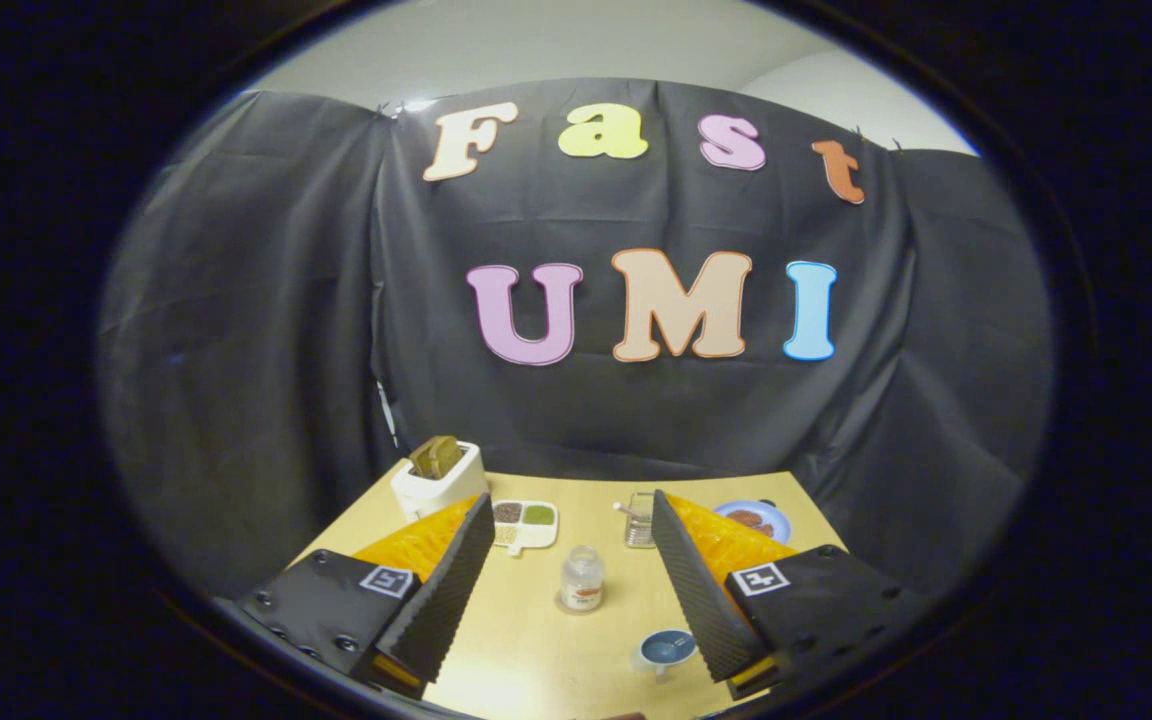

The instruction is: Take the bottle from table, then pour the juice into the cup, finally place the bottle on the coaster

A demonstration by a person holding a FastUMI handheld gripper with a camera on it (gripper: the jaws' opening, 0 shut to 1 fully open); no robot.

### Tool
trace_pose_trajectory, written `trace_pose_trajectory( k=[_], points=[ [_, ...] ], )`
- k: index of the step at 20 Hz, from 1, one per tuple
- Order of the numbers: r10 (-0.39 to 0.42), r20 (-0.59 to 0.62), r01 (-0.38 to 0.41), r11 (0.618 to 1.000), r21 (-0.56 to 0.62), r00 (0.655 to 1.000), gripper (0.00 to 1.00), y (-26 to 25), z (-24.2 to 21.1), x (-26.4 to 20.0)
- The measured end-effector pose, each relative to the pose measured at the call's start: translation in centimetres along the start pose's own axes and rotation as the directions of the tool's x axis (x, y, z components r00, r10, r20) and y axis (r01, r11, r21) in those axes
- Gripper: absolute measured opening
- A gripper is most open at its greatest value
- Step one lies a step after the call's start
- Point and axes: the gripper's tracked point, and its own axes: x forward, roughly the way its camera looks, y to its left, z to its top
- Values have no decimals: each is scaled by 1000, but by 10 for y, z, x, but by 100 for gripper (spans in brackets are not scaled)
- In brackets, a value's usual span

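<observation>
Fingers (466, 570) spread wide apart, grasping nothing, held above a pale wooden table (536, 650); the gripper (568, 580) looks down along it. Between the fingers stands the bottle (582, 578), upright, on a coaster (565, 603); nearer, just beside the right finger, sits a small blue cup (666, 648). Beyond lie a divided tray (524, 524), a glass (640, 520) with a spoon, a blue plate (756, 520) and a white toaster (439, 478) at the far left corner; dark cloth (266, 330) walls the booth behind.
</observation>
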Motion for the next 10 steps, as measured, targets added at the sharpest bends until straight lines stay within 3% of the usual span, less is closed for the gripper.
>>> trace_pose_trajectory(
  k=[10],
  points=[
    [0,12,0,999,38,1000,99,-4,6,-9]
  ],
)
